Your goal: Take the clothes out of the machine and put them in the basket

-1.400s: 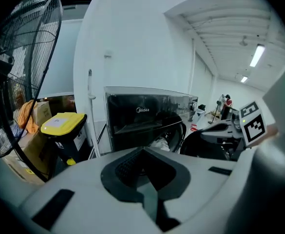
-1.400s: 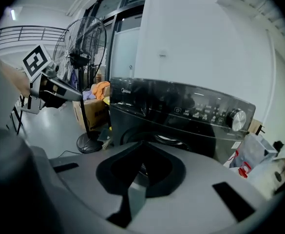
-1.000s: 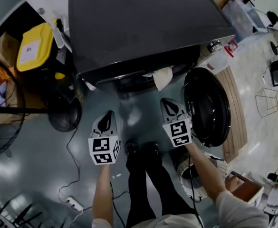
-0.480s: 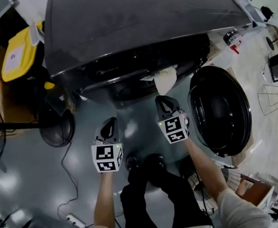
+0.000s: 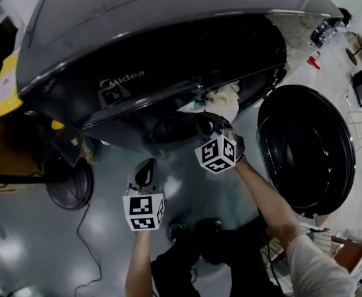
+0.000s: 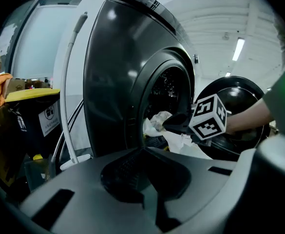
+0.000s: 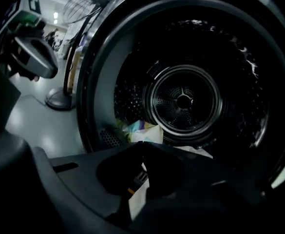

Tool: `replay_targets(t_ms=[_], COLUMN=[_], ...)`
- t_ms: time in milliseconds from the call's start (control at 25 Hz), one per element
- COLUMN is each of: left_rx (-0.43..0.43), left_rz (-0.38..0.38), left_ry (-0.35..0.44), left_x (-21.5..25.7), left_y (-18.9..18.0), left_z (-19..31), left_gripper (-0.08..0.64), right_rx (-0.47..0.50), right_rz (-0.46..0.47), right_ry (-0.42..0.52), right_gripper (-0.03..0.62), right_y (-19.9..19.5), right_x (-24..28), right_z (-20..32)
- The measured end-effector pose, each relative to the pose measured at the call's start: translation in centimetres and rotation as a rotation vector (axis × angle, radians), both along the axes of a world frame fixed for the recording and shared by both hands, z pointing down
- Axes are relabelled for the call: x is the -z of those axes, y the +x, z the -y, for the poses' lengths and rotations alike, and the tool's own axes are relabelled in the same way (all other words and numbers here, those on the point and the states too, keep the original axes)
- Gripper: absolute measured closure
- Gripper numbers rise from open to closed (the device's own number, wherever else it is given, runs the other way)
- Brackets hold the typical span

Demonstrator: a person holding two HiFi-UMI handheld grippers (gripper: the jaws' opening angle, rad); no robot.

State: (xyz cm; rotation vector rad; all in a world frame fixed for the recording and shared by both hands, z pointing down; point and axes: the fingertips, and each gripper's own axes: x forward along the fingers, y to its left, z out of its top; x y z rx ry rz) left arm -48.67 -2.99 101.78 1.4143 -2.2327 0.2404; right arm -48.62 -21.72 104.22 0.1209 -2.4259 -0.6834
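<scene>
Task was judged barely begun: clothes (image 5: 225,98) were seen heaped in the mouth of the machine (image 5: 168,36), none extracted; right claw (image 5: 206,121) was found closed and empty at the opening, left claw (image 5: 146,169) closed and empty farther back.

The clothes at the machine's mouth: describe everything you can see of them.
The clothes are a crumpled heap of soft, pale, whitish fabric. They lie low in the mouth of the open machine, and one fold hangs out over the front rim. In the right gripper view, a piece patched in pastel colours sits at the lower left edge of the opening. The shut right gripper is right beside the heap. Whether it touches the fabric cannot be told.
</scene>
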Motion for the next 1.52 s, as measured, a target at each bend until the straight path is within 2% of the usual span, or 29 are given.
replay_targets(t_ms=[80,160,240,320,400,520,640,800,1000,1120,1240,1520], left_rx=[-0.003,-0.009,-0.017,-0.018,-0.017,-0.022,-0.031,-0.025,-0.021,-0.022,-0.025,-0.032], left_rz=[0.005,0.01,0.014,0.015,0.014,0.008,0.01,0.02,0.027,0.025,0.017,-0.018], left_ry=[0.004,0.004,0.009,0.017,0.019,0.01,0.003,0.015,0.024,0.021,0.008,-0.008], left_x=[-0.9,-1.5,-1.6,-1.7,-2.1,-2.9,-3.1,-2.8,-2.6,-2.6,-1.9,3.2], left_y=[0.0,0.2,0.5,0.8,1.0,1.3,1.5,0.9,0.7,1.0,1.6,3.3], left_z=[0.0,0.0,-0.1,-0.2,-0.4,-0.9,-1.0,-1.1,-1.2,-1.2,-1.5,-1.9], left_gripper=[0.543,0.543,0.543,0.543,0.543,0.543,0.543,0.543,0.543,0.543,0.543,0.543], right_rx=[0.067,0.136,0.189,0.22,0.225,0.198,0.184,0.202,0.201,0.209,0.197,0.215], right_rz=[-0.049,-0.102,-0.149,-0.19,-0.218,-0.238,-0.244,-0.282,-0.304,-0.313,-0.276,-0.223], right_ry=[0.133,0.225,0.28,0.336,0.339,0.266,0.235,0.253,0.272,0.307,0.308,0.265], right_gripper=[0.569,0.563,0.377,0.315,0.264,0.233,0.247,0.403,0.529,0.543,0.549,0.551], right_y=[-1.3,-2.4,-3.4,-4.3,-5.4,-6.6,-6.9,-7.1,-6.5,-6.1,-5.2,-2.0], right_x=[-1.2,-2.2,-3.1,-3.8,-4.3,-4.9,-5.5,-6.6,-7.8,-7.7,-6.5,-1.3], right_z=[0.4,0.5,0.6,1.2,2.0,2.6,2.7,2.0,1.3,1.2,0.8,-3.2])
